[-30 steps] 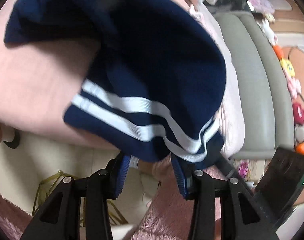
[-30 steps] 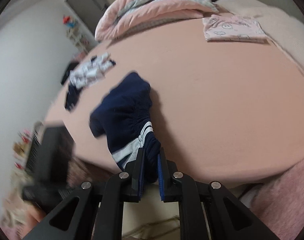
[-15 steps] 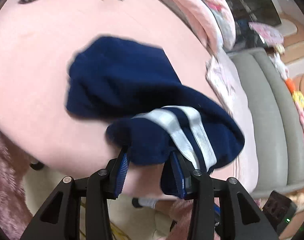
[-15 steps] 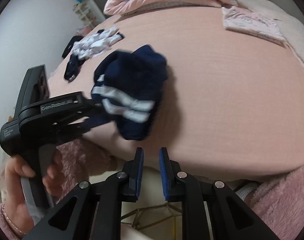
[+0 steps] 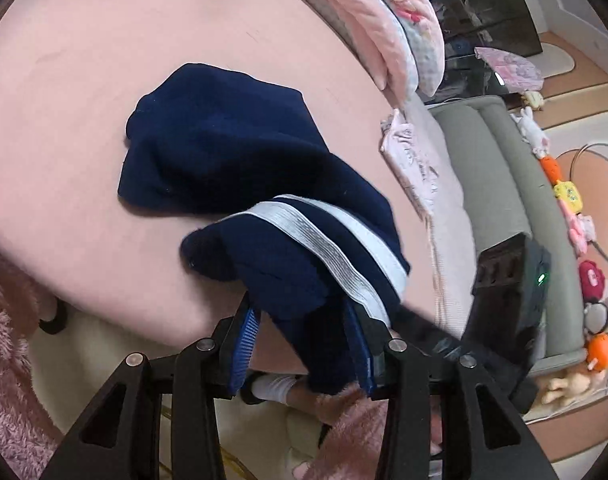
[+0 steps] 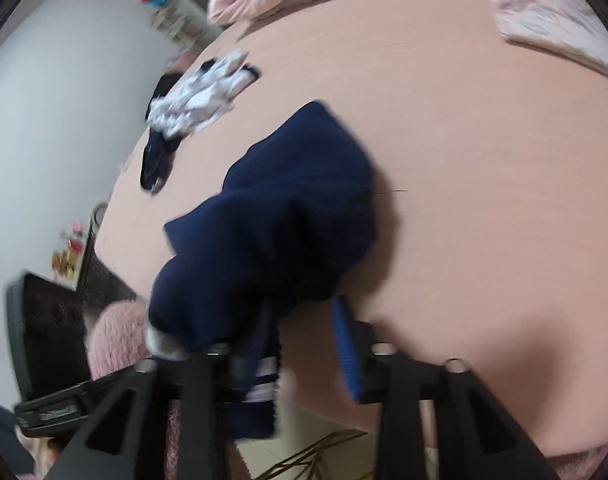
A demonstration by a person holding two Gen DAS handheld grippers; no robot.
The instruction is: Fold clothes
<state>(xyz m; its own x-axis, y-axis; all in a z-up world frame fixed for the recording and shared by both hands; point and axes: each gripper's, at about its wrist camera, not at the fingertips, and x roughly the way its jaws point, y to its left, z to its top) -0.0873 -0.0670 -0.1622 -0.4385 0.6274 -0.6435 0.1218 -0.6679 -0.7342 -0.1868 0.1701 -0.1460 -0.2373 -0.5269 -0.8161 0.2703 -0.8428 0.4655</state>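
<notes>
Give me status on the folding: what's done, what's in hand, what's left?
Done: one pink printed garment lies flat and folded at the bed's edge. In hand: the navy striped garment, still bunched; the left gripper holds its banded end, and the right gripper's jaws are opening with navy cloth between them. Left: the crumpled white-and-navy pile further back looks untouched.

Navy blue knit shorts with two white stripes (image 5: 264, 200) (image 6: 296, 220), crumpled and partly folded on pink bed sheet (image 5: 84, 100), striped end lifted off near bed edge.
</notes>
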